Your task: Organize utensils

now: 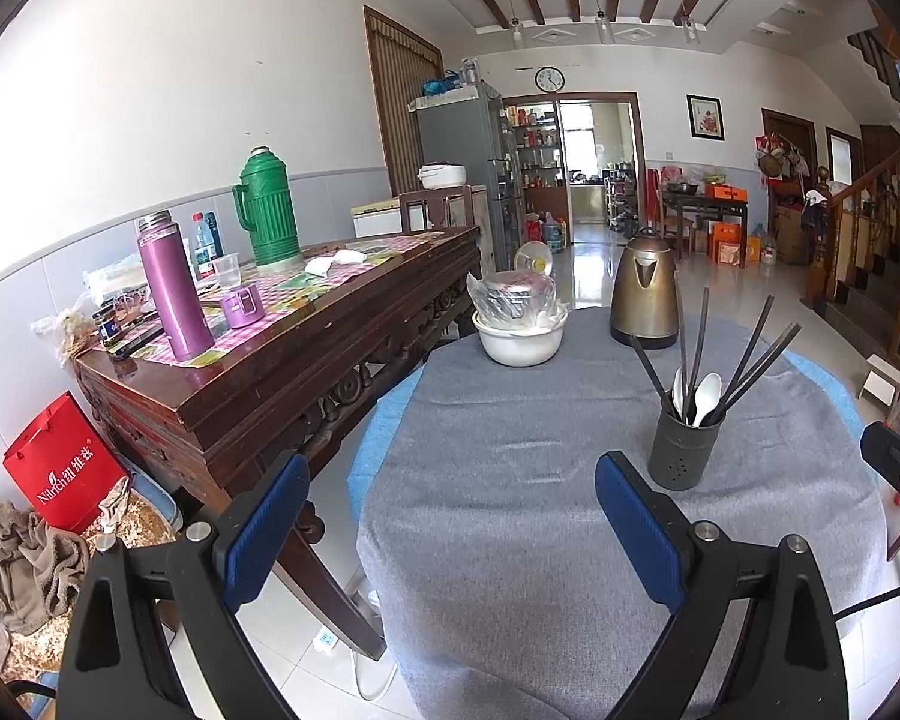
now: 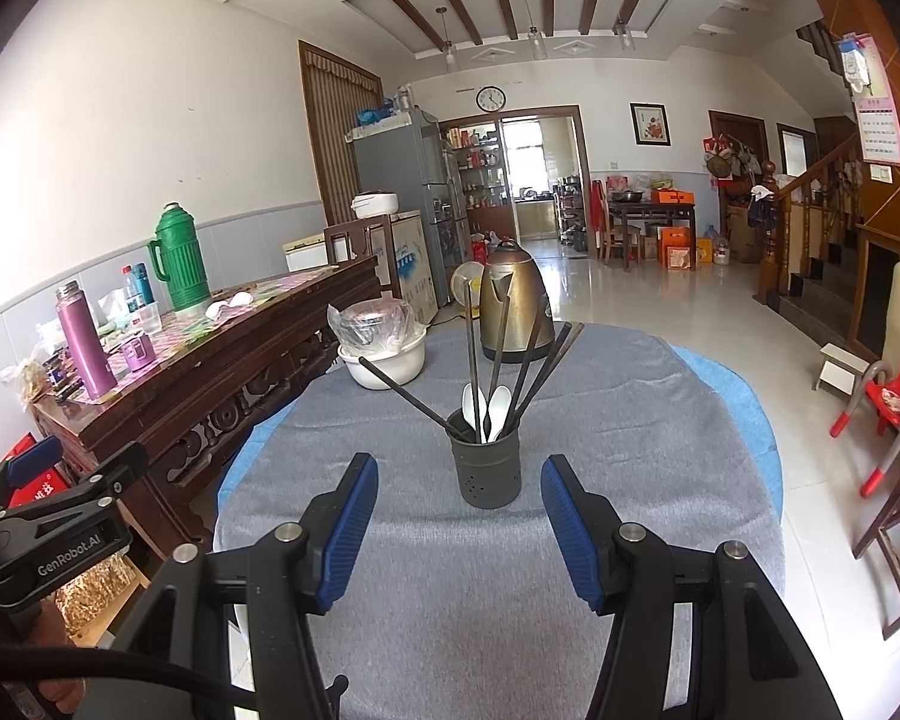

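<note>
utensil holder [image 2: 485, 468] on grey cloth [image 2: 510, 570]: chopsticks [image 2: 498, 354], two white spoons [image 2: 499, 408] | bowl [image 2: 384, 363] (bagged pot inside) beyond holder | left gripper [image 1: 450, 528], right gripper [image 2: 459, 531]: jaws wide apart, empty

- The red paper bag [image 1: 60, 468] on the floor at the near left, under the wooden sideboard, reads "Niinch" in white, with Chinese characters beside it too small to make out.
- The black left gripper [image 2: 48, 546], at the near left edge, carries "GenRobot.AI" in pale letters on its body.
- Bottle labels and the wall calendar stay too small to read.
</note>
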A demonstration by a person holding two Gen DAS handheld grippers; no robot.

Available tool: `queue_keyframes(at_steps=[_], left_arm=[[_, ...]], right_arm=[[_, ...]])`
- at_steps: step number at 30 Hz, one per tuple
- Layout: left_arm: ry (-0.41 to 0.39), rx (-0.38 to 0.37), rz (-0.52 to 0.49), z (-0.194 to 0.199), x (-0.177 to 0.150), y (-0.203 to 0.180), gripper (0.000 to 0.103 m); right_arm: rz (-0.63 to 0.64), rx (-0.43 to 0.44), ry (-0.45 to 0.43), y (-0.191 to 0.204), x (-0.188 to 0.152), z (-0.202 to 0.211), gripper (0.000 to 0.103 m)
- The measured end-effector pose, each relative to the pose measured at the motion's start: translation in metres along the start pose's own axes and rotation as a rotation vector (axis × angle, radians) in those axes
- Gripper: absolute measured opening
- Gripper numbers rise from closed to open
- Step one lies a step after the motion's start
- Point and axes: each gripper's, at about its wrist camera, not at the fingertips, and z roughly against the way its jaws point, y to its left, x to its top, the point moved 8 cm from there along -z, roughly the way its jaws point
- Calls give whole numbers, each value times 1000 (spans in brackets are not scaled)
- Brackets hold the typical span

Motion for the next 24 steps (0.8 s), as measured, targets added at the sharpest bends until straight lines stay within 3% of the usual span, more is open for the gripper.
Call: queue_keyframes(at_steps=[24], left_arm=[[-5, -6, -17, 3, -1, -6, 96]], right_arm=[[-17, -9, -13, -6, 3, 6, 60]])
